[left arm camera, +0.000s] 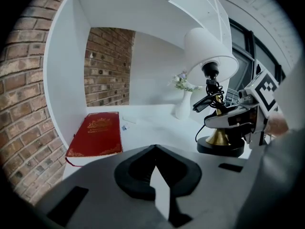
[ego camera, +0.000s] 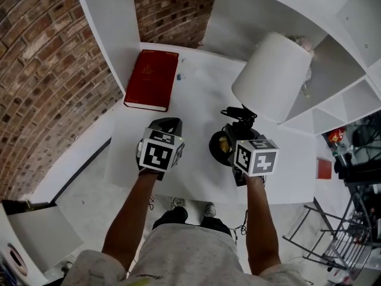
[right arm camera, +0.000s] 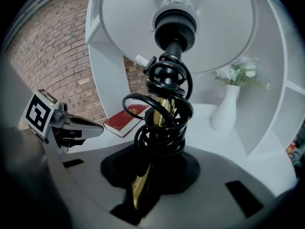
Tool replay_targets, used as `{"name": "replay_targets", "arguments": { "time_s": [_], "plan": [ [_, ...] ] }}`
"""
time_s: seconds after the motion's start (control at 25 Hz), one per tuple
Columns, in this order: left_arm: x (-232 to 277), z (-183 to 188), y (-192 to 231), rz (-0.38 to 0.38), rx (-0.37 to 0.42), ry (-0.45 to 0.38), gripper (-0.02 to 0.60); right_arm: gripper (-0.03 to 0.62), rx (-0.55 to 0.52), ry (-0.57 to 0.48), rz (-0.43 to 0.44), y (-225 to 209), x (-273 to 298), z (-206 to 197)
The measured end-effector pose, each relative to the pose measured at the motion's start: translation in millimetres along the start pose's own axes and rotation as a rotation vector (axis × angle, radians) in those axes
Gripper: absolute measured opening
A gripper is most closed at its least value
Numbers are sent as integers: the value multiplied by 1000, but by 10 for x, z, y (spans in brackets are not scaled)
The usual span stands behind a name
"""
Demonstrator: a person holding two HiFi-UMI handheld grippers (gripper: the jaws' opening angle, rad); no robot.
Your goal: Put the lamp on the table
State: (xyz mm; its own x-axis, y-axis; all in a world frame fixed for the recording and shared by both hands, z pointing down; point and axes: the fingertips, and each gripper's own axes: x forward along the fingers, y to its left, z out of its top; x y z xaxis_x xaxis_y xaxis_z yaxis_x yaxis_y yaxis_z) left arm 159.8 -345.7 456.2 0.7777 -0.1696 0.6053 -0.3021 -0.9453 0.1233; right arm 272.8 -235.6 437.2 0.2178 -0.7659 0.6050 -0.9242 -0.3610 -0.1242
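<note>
Red hardback book (ego camera: 152,79) with gold tooling lies flat at the left of the white table (ego camera: 196,94), against the shelf wall; just right of it hovers the left gripper (ego camera: 166,124), jaws slightly parted with nothing between them; next, the right gripper (ego camera: 237,133) is clamped on the brass stem of the white-shaded lamp (ego camera: 271,76), black cord (right arm camera: 164,113) coiled round it; its round black base (left arm camera: 220,147) seems to rest on the table, though possibly just above; farthest right stands a white vase (right arm camera: 224,111) of flowers

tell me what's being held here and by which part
The right gripper holds the lamp by its brass stem, below the coiled cord; the left gripper holds nothing.
</note>
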Motion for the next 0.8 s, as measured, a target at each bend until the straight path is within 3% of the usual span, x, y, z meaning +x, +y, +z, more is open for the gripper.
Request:
{"name": "replay_targets", "arguments": {
  "time_s": [0.2,0.52,0.8],
  "plan": [
    [-50,62,10,23,27,-11,-5,87,-34,-16,11,-36,84,77],
    [-55,63,137,64,-18,-64,-5,87,-110,-45,72,-47,288,199],
    [53,-14,139,120,-16,-25,-5,86,-181,-92,142,-119,496,296]
  ]
}}
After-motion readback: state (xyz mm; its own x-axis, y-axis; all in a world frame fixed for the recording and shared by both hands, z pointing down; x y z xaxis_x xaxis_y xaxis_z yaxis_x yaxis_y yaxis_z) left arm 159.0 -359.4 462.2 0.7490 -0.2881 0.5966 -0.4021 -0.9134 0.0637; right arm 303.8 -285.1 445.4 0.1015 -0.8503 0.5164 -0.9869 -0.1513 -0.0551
